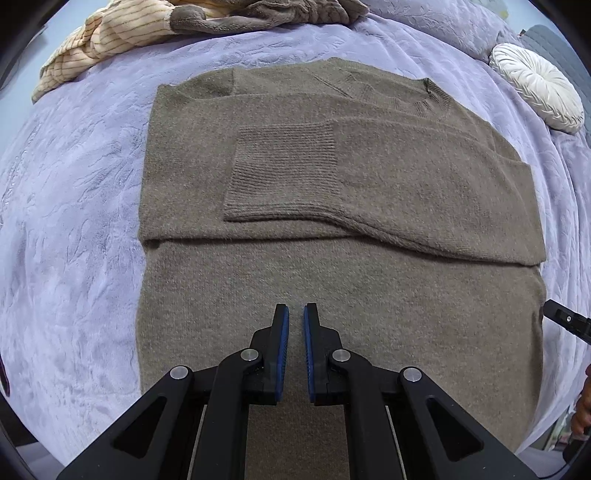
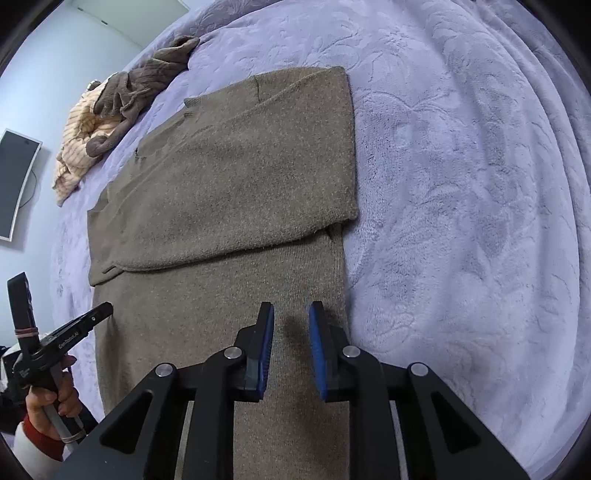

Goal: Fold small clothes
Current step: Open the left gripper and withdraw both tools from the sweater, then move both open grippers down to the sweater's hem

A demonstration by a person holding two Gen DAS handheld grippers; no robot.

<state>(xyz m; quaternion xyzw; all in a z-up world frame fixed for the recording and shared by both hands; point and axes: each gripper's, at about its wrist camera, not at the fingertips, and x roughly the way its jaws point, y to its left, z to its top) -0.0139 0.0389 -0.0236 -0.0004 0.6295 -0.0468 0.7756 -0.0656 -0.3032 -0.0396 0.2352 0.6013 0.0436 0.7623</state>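
A brown knitted sweater [image 1: 332,177] lies flat on the lavender bedspread [image 1: 74,221], both sleeves folded across its chest, the ribbed cuff [image 1: 284,166] on top. My left gripper [image 1: 296,310] hovers over the sweater's lower body, jaws a narrow gap apart, holding nothing. My right gripper [image 2: 291,308] is over the sweater [image 2: 229,184] near its right side edge, jaws slightly open and empty. The left gripper also shows in the right wrist view [image 2: 92,317] by the sweater's left edge.
A pile of other clothes, striped cream and grey-brown [image 1: 147,26], lies at the far edge of the bed. A round white cushion [image 1: 535,85] sits at the far right. A dark wall screen [image 2: 14,184] is beyond the bed.
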